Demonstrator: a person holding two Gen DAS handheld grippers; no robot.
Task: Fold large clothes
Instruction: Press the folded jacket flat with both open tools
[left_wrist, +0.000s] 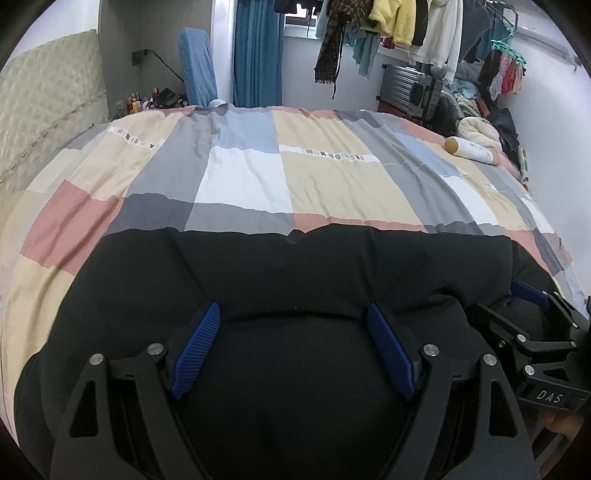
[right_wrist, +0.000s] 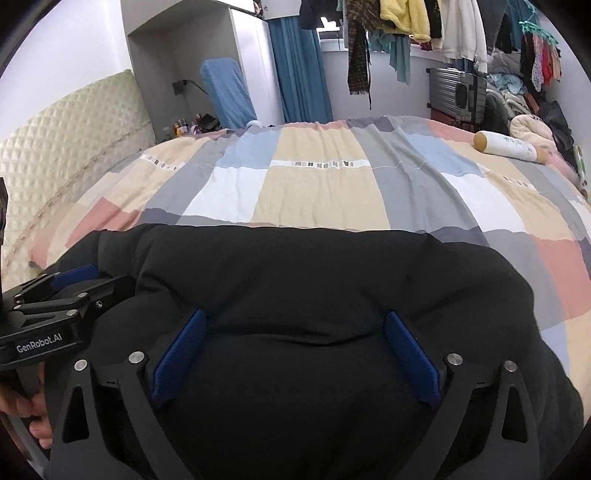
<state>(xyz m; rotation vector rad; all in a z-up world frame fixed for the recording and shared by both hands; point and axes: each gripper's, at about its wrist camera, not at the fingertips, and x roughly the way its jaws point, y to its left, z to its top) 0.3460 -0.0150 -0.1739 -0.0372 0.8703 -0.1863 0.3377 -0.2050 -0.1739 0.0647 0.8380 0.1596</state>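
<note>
A large black garment (left_wrist: 295, 266) lies spread on the near part of a bed, thick and puffy, with a straight far edge. My left gripper (left_wrist: 293, 310) points down onto it with its blue pads (left_wrist: 199, 347) wide apart; a soft bulge of black fabric sits between them. In the right wrist view the same garment (right_wrist: 314, 273) fills the foreground. My right gripper (right_wrist: 295, 317) stands open over it, also with fabric bulging between its pads (right_wrist: 410, 354). The two grippers are side by side, each visible at the edge of the other's view.
The bed has a patchwork cover (left_wrist: 332, 177) of beige, grey, white and pink. A cylindrical bolster (left_wrist: 471, 147) lies at its far right. A quilted headboard (left_wrist: 48, 96) is at the left. A suitcase (left_wrist: 410, 90) and hanging clothes (left_wrist: 391, 22) stand behind the bed.
</note>
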